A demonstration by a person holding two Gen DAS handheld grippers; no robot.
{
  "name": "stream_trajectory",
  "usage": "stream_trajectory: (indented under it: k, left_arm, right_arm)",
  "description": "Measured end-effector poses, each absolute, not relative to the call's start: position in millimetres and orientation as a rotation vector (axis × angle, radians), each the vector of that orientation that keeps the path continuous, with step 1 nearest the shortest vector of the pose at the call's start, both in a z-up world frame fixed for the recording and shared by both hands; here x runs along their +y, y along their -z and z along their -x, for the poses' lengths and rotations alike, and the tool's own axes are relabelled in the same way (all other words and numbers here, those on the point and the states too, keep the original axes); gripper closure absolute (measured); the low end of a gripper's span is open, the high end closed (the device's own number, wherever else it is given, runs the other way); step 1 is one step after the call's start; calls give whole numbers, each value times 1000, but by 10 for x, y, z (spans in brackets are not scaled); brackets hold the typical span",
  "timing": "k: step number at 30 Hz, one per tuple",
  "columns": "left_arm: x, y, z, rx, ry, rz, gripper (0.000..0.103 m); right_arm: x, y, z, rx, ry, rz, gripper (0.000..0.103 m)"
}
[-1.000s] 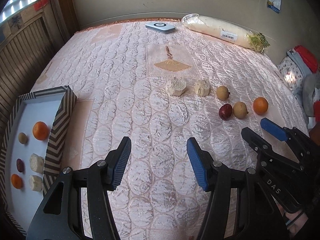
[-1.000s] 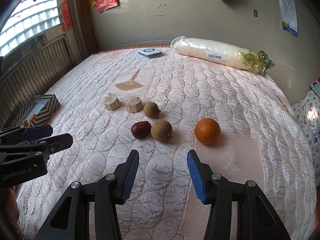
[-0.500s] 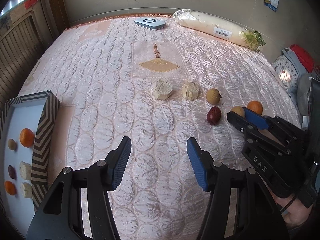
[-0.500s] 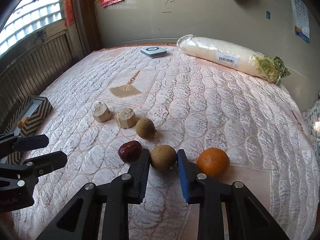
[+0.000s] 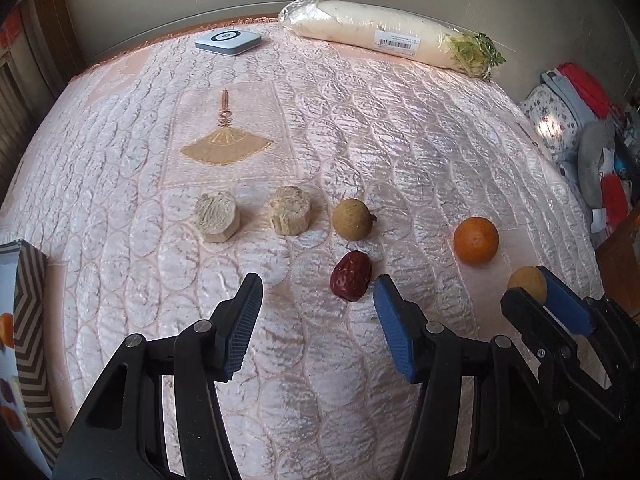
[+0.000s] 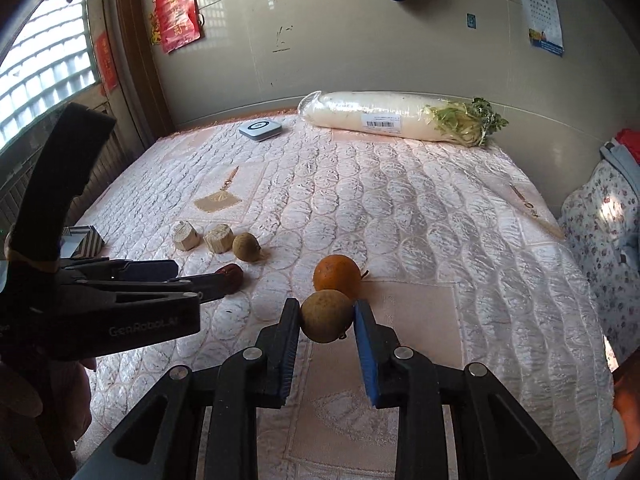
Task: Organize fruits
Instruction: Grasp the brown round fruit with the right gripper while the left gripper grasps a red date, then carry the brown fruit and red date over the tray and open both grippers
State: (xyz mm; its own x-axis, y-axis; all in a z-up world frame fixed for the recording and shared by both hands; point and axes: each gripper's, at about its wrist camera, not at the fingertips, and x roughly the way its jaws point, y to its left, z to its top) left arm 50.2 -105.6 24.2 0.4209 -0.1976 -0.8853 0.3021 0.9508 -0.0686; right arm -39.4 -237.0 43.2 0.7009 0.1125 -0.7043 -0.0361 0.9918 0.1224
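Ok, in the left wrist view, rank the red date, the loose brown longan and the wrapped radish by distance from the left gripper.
From the left gripper, nearest first:
1. red date, just ahead, toward its right finger.
2. brown longan, beyond the date on the quilt.
3. wrapped radish, at the far edge by the wall.

A bedroom in a home: a bed (image 6: 440, 216) under a quilted pink satin cover fills the room against a plain scuffed wall (image 6: 320, 40). Red paper decorations (image 6: 176, 12) hang beside a glass-block window (image 6: 44, 68), an eye chart (image 6: 540, 4) is pinned up, and folded clothes (image 5: 576, 116) are heaped alongside.
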Motion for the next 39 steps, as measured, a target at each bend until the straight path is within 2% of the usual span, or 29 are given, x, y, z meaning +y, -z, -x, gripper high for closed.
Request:
stream_trajectory:
  k: [5, 7, 9, 39]
  left_arm:
    - [-1118, -176, -569, 1092, 326, -109, 48]
    - [-1100, -187, -589, 1090, 320, -96, 72]
    - [-1069, -187, -611, 1106, 337, -70, 83]
    - [-92, -336, 188, 978, 131, -79, 83]
  right_arm:
    - [-2344, -431, 395, 784, -91, -102, 77]
    - [-2333, -429, 393, 784, -95, -100, 77]
    - [-2324, -424, 397, 785, -98, -99, 77]
    - [-1586, -283, 644, 825, -163, -48, 77]
